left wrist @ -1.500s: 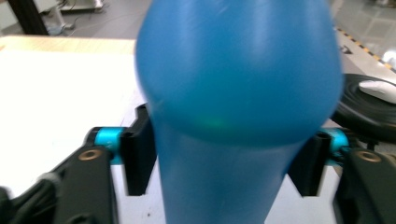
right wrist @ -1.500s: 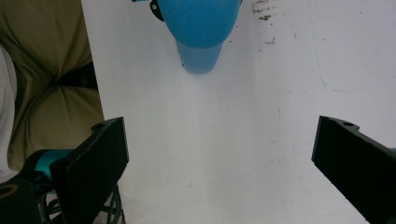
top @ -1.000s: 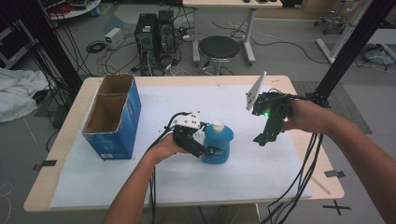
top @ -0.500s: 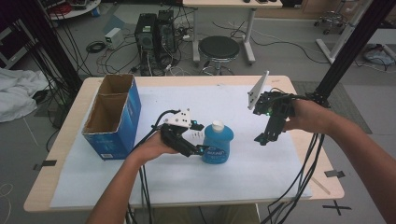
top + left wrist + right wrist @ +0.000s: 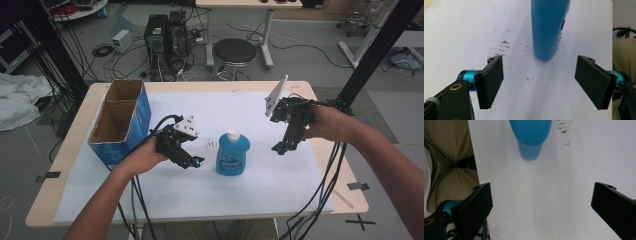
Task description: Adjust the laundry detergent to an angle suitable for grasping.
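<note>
since a second ago the left gripper (image 5: pixel 192 161) has let go of the blue bottle (image 5: pixel 232 154) and backed off toward 9 o'clock, jaws spread and empty. right gripper (image 5: pixel 281 146) hangs released at the bottle's 3 o'clock, nothing between them. open cardboard box (image 5: pixel 121 122) at 9 o'clock looks empty; brown specks (image 5: pixel 504 44) mark the white sheet (image 5: pixel 250 185) beside the upright bottle.

Left gripper (image 5: pixel 539 83): two black jaws rising from the bottom edge, standing wide apart with nothing between them; turquoise fittings showing behind each pad.
Blue bottle (image 5: pixel 550 27): standing upright on the white table cover (image 5: pixel 461 32), ahead of the jaws and clear of both, its top running out of frame; part of a label showing on its right side.
Brown specks (image 5: pixel 504 46): lying scattered on the cover just left of the bottle's base.
</note>
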Demonstrator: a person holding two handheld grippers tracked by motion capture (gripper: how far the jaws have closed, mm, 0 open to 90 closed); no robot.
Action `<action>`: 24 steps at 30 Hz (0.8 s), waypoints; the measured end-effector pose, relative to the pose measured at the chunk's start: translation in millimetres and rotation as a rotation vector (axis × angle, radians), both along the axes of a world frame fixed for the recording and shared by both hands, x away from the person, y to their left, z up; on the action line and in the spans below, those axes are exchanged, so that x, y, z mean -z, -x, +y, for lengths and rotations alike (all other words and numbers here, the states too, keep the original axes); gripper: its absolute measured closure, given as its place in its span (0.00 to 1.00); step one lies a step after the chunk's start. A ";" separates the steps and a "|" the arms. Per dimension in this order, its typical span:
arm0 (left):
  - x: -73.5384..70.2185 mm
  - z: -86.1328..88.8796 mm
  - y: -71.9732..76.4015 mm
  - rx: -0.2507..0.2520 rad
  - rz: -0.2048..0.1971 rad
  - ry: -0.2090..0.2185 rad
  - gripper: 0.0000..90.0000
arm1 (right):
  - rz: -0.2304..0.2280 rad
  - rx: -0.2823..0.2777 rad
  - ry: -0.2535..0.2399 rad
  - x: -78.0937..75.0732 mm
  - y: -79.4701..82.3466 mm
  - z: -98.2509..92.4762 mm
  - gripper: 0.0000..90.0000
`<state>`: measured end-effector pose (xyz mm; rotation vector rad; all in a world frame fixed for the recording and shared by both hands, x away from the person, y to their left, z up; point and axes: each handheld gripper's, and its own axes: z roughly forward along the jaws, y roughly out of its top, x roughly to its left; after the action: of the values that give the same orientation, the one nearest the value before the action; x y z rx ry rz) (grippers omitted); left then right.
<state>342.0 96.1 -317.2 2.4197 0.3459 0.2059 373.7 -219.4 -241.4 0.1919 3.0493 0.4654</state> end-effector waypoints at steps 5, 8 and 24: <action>-8.4 7.3 1.6 -0.009 0.017 -0.023 0.26 | 0.001 -0.006 -0.003 0.3 -2.4 1.8 0.03; -13.8 12.3 1.4 0.008 0.044 -0.027 0.26 | 0.004 -0.006 -0.001 1.0 -3.7 3.0 0.03; -26.9 19.8 3.1 0.026 0.085 -0.204 0.02 | -0.005 -0.011 -0.016 1.4 -7.8 5.8 0.03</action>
<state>338.9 115.9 -290.3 2.6382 0.3454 0.1320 381.5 -213.6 -242.8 0.1745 3.0444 0.4907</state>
